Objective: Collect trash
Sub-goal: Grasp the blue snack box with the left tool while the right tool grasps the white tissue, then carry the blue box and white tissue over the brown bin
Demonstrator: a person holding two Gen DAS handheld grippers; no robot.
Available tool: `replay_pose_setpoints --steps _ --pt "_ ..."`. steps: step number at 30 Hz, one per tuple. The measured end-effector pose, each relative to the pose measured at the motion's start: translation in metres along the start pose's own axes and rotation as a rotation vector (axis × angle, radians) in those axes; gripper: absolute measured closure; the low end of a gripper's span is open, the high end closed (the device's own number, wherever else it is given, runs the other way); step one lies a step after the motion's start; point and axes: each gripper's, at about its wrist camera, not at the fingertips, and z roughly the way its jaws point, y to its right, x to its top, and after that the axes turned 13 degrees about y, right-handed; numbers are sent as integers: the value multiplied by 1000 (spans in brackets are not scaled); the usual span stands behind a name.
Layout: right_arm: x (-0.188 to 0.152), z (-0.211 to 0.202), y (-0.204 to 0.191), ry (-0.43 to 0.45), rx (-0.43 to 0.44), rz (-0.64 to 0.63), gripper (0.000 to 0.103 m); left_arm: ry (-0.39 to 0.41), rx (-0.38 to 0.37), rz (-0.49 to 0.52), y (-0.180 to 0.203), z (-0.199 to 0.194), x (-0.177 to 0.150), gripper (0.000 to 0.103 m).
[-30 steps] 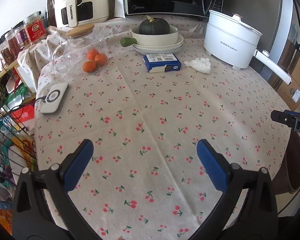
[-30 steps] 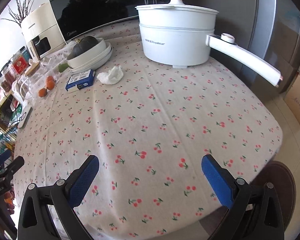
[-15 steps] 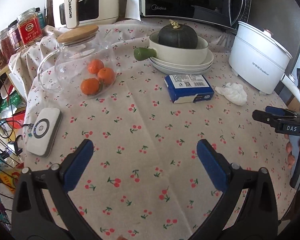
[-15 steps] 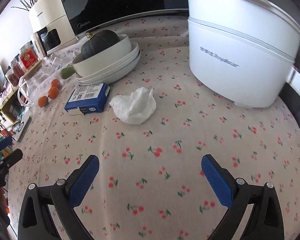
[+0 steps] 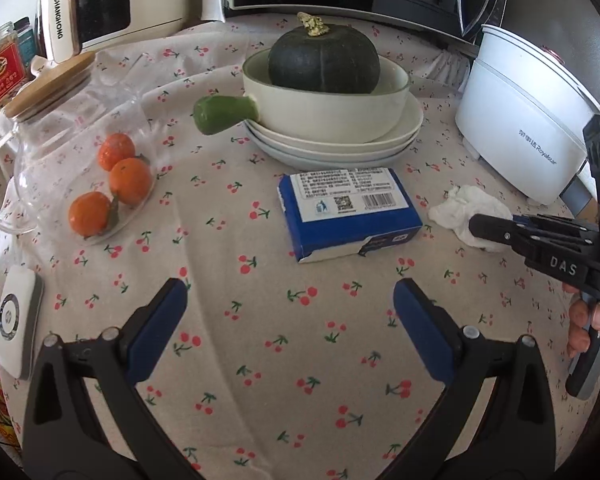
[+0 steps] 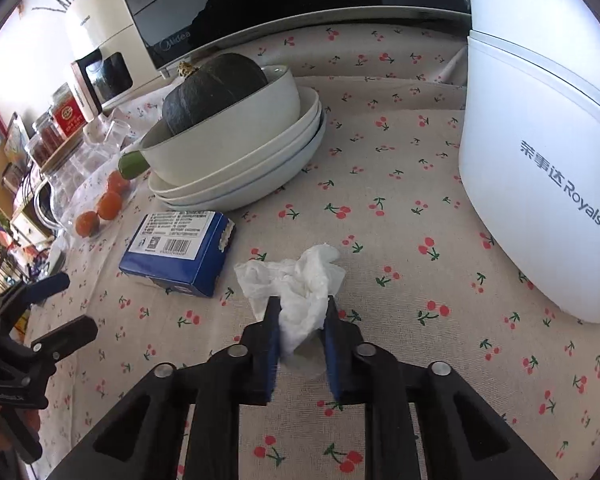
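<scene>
Tissue (image 6: 300,280), crumpled and white, is the piece of trash I am going for, and it lies on the cherry-print tablecloth (image 6: 380,184) between the blue box (image 6: 180,252) and the white electric pot (image 6: 540,160). My right gripper (image 6: 300,320) is closing on its near edge: the blue pads (image 6: 274,332) stand narrow, with a fold of the paper bunched up between them and pressing against both. In the left wrist view that gripper reaches over the same wad, which sits just beside the pot's base.

I judge the tissue to be almost weightless and entirely soft. It gives no resistance, so it should compress to nearly nothing, and only a tight pinch will keep it. It is not fragile in any way that matters, though a thin corner could tear or slip free, leaving the rest behind. The thick, gathered middle of the wad looks like the better hold than the loose flap spreading toward the box. I also watch the cloth beneath: it is soft too, and pads that go too low could catch a fold of it along with the paper.

My left gripper (image 5: 292,320) hangs wide over bare cloth, holding nothing, with the box just ahead of it. That box has a torn end, so it may be trash as well; being stiff card, it would want a grip across its narrow sides.
</scene>
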Motion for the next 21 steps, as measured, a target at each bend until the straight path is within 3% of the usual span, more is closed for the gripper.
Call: replay_pose_setpoints --steps 6,14,17,18,21 --pt "1 -37 16 74 52 41 88 2 -6 -64 28 28 14 1" --pt "-7 -52 36 86 62 56 88 -17 135 -62 49 59 22 1" --pt "-12 -53 44 77 53 61 88 -35 136 -85 48 67 19 2" --pt "-14 -53 46 70 48 60 88 -35 126 -102 46 68 17 9" --pt "-19 -57 50 51 31 65 88 -14 103 -148 41 56 12 9"
